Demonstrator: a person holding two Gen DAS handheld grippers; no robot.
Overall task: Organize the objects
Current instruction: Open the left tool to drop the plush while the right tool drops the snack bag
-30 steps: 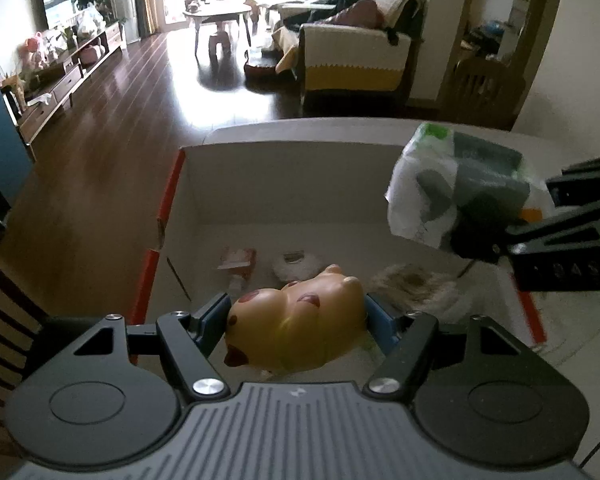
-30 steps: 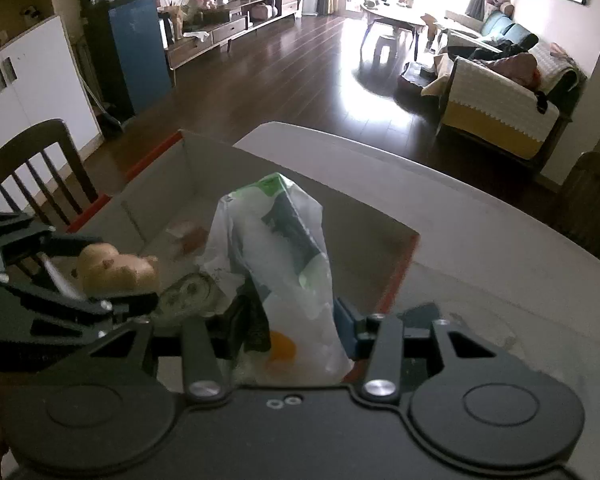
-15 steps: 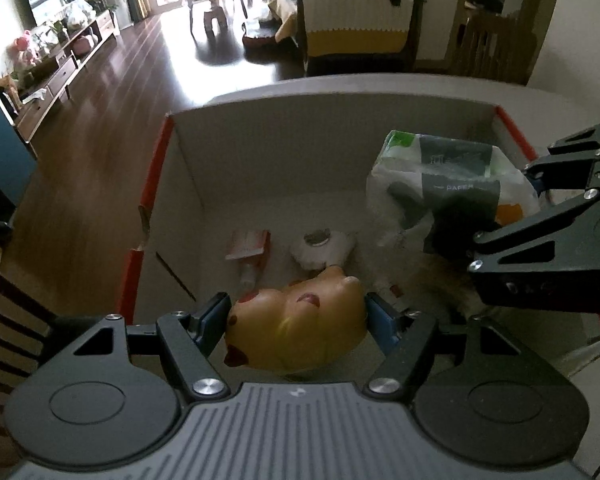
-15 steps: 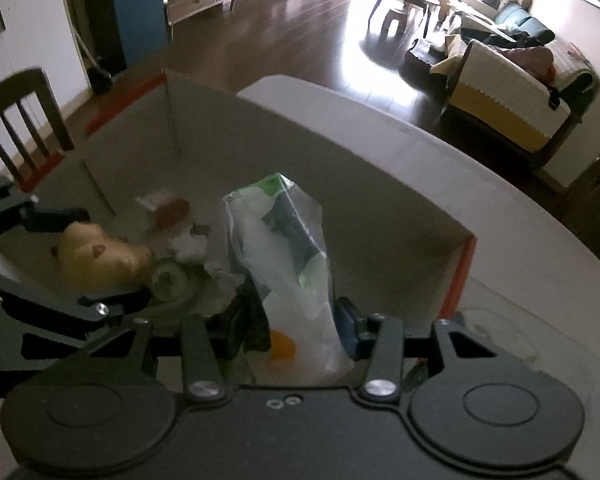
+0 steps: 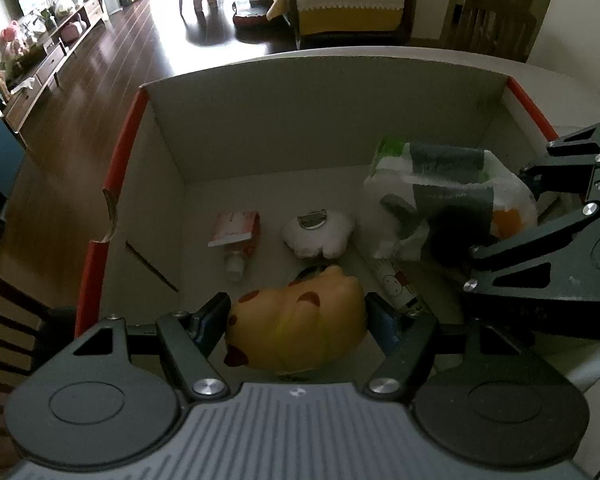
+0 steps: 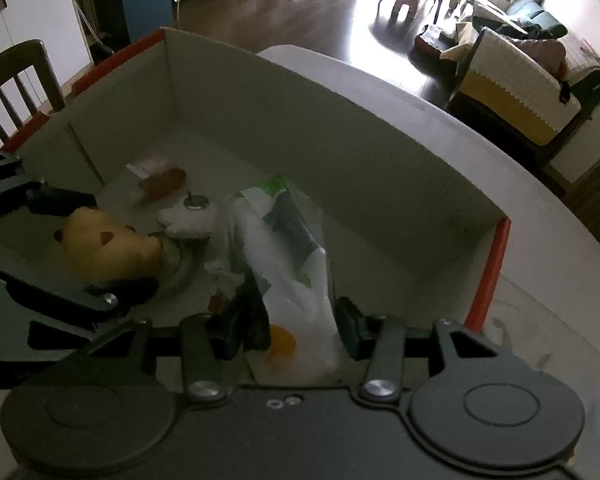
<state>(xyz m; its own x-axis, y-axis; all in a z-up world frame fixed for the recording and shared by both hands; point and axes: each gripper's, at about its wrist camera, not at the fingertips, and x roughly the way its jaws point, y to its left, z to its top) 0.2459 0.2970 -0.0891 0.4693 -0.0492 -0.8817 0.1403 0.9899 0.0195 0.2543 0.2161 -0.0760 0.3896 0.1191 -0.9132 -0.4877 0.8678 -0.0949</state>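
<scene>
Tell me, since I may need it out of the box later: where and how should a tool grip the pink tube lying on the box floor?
Grip the pink tube across its flat body, from straight above, I'd judge. It lies flat on the floor of the box, white cap toward the camera, with bare floor on both long sides, so the fingers could straddle it there. The cap looks too small.

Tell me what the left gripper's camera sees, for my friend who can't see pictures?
The left gripper squeezes a yellow toy animal over an open cardboard box. Beside it, the right gripper holds a plastic tissue pack in the box, above a pink tube and a white fluffy thing.
</scene>
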